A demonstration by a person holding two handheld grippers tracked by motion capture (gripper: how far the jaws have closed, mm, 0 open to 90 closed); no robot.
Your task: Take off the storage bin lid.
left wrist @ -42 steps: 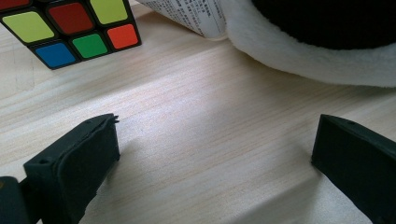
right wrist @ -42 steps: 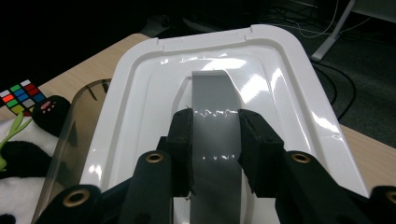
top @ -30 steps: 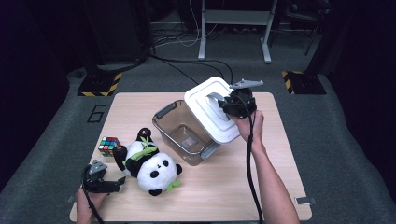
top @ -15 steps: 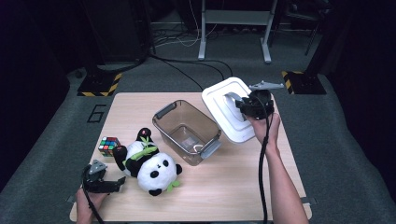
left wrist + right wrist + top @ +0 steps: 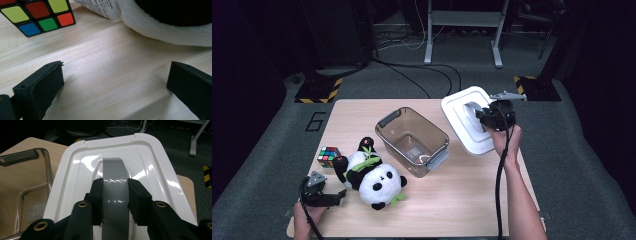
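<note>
A white bin lid [image 5: 460, 122] with a grey handle [image 5: 113, 168] hangs tilted over the table's right side, beside the clear brown bin [image 5: 384, 122]. My right gripper [image 5: 484, 116] is shut on that handle, and in the right gripper view its pads [image 5: 98, 192] press the grey strip from both sides [image 5: 115, 188]. At the near left corner my left gripper [image 5: 334, 196] lies low on the wood, open, with bare table between its jaws [image 5: 115, 75]. A panda plush [image 5: 374, 177] and a colour cube [image 5: 328, 156] lie just beyond it.
The open bin has a small label on its floor and grey latches at both ends. The plush's white fur [image 5: 162, 30] and the cube [image 5: 37, 15] sit close ahead of the left jaws. The lid overhangs the table's right edge [image 5: 524, 165]. Cables and a stand lie on the floor behind.
My right gripper has carried the lid to the right, off the bin and slightly lower, so the bin now stands uncovered. The left gripper has not moved.
</note>
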